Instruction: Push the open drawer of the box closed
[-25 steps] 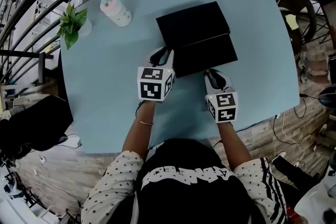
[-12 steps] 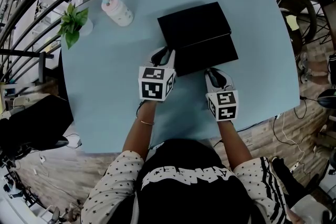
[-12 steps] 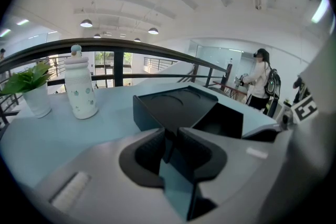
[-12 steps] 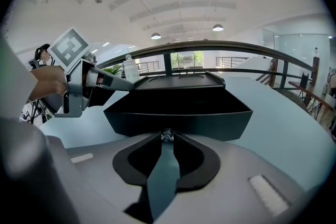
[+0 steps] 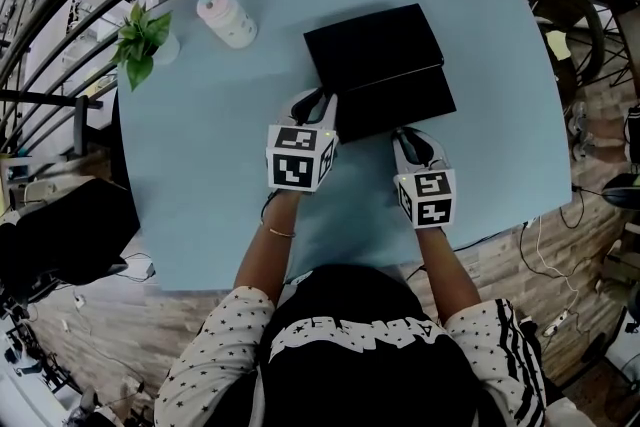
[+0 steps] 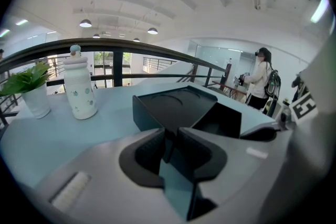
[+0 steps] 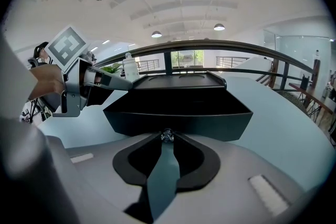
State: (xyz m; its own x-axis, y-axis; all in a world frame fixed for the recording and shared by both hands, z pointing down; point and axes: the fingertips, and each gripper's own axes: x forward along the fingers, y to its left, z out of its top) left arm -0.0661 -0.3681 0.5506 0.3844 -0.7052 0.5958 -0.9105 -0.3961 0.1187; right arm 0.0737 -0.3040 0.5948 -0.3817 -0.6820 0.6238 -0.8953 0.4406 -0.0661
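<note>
At the far left of the light blue table (image 5: 200, 165) stands a small potted plant (image 5: 137, 37), and just right of it a pale bottle (image 5: 226, 19), both well apart from the work. Next comes the left tool (image 5: 318, 101), held at the left end of the open drawer (image 5: 395, 105). In the left gripper view its jaws stand narrow, and a dark vertical edge of that drawer end fills the slim gap between the pads (image 6: 202, 152). The black box (image 5: 372, 43) lies near the middle of the table toward the far side, with the drawer pulled out of its near face toward the person and its dark inside exposed. The right tool (image 5: 405, 137) sits at the drawer's front wall, right of the left one. In the right gripper view its jaws are brought together, and the tips meet at a small shiny knob-like spot (image 7: 167, 136) low on that front wall.
</note>
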